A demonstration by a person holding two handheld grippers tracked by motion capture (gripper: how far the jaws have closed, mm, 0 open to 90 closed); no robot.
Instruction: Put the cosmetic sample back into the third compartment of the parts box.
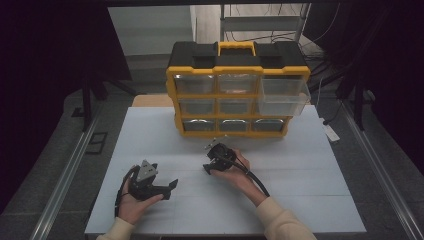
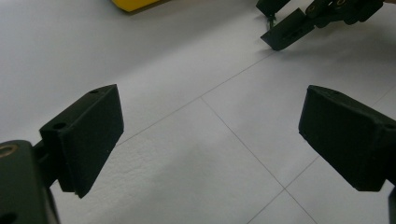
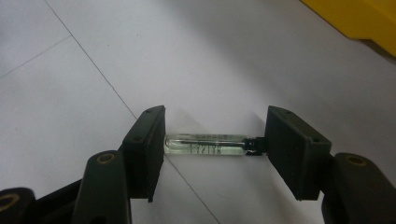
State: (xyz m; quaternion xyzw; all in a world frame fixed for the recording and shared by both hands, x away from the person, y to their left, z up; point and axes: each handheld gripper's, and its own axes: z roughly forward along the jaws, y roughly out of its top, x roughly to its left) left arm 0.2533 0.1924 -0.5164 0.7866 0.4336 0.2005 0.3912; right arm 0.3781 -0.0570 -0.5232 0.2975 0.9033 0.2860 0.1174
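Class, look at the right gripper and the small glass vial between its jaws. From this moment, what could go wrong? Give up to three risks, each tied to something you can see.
1. The right gripper holds the glass vial end to end, so hard squeezing might crack it.
2. Only the vial's ends touch the jaws, so it may slip onto the white table.
3. The open top-right drawer juts out from the organizer and could be bumped.

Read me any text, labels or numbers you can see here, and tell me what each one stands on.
Glass vial held end to end between the right gripper fingers: a short row of dark printed characters along its side, too blurred to read.
Yellow and black drawer organizer: no readable label or brand.
No other text.
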